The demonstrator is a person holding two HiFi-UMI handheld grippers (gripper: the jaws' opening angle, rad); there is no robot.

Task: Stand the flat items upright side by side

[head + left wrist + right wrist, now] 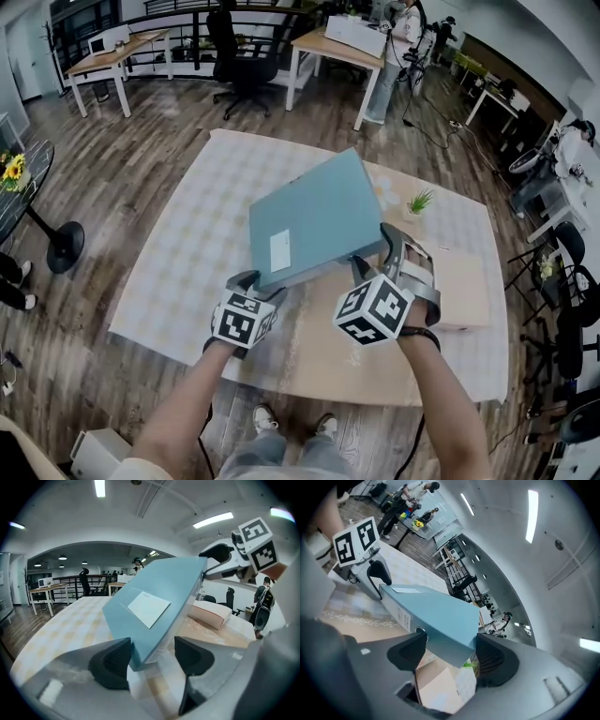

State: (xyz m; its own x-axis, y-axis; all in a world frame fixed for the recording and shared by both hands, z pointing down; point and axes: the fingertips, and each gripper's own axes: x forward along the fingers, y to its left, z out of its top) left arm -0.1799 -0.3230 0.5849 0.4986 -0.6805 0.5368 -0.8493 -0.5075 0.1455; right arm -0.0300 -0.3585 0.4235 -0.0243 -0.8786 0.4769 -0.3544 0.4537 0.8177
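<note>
Both grippers are holding the teal binder (314,220) tilted in the air above the table (375,366). The left gripper (258,281) is clamping its near corner, and the right gripper (373,255), just alongside, is pinching the corner by the spine. They seem to be tipping it up. Next they will probably be needing to turn it fully onto its edge and lower it upright, clear of the pink box (461,286) below and right of the right gripper.

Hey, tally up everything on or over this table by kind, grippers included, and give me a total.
Blue binder: 1
Pinkish box: 1
Small potted plant: 1
Checked cloth: 1
Grippers: 2 (left gripper, right gripper), both on the binder
Total: 6
</note>
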